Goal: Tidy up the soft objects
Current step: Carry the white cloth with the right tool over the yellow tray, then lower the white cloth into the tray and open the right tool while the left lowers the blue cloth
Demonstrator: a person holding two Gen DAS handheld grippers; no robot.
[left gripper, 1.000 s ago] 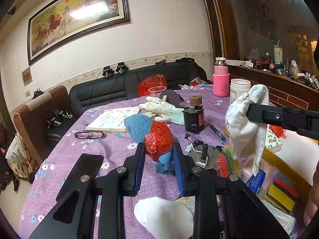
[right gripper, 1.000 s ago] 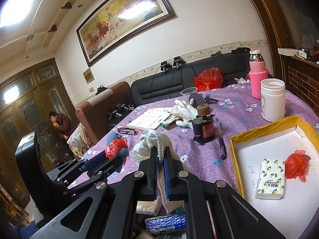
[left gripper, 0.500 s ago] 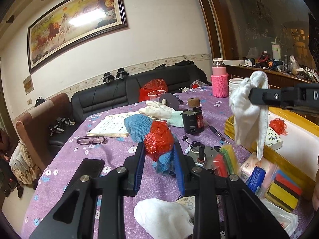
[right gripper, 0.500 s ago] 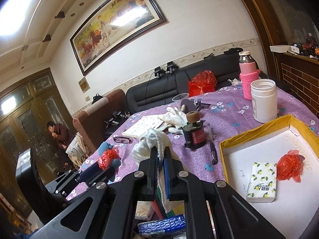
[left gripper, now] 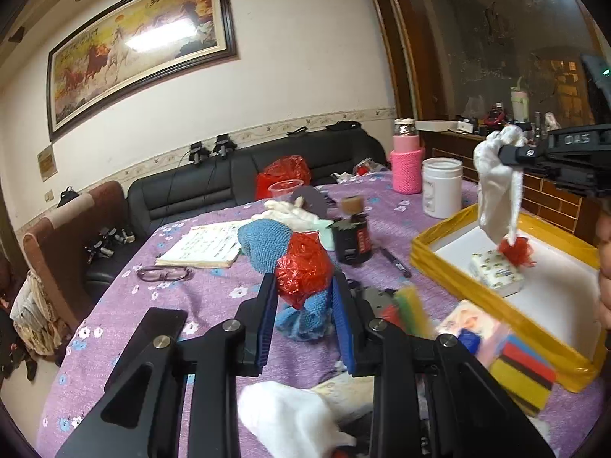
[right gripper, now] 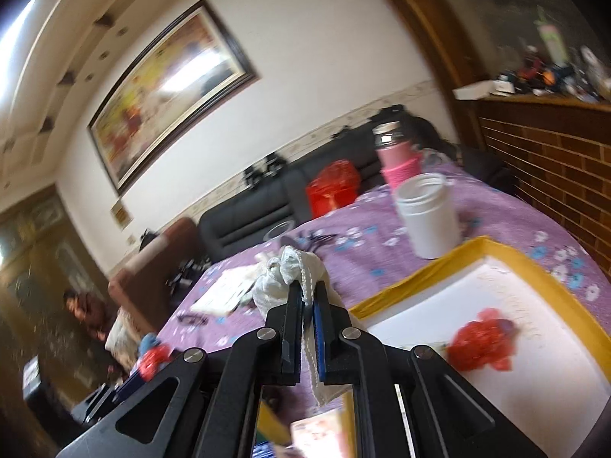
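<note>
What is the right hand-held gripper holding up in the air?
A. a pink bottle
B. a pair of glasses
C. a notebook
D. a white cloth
D. The right hand-held gripper is shut on a white cloth, which dangles above the yellow-rimmed box, while the left hand-held gripper holds a red and blue bundle.

Left tool (left gripper: 303,297) clamping red-and-blue soft bundle (left gripper: 301,274), white cloth (left gripper: 496,191) dangling over yellow-rimmed tray (left gripper: 492,309)
</note>
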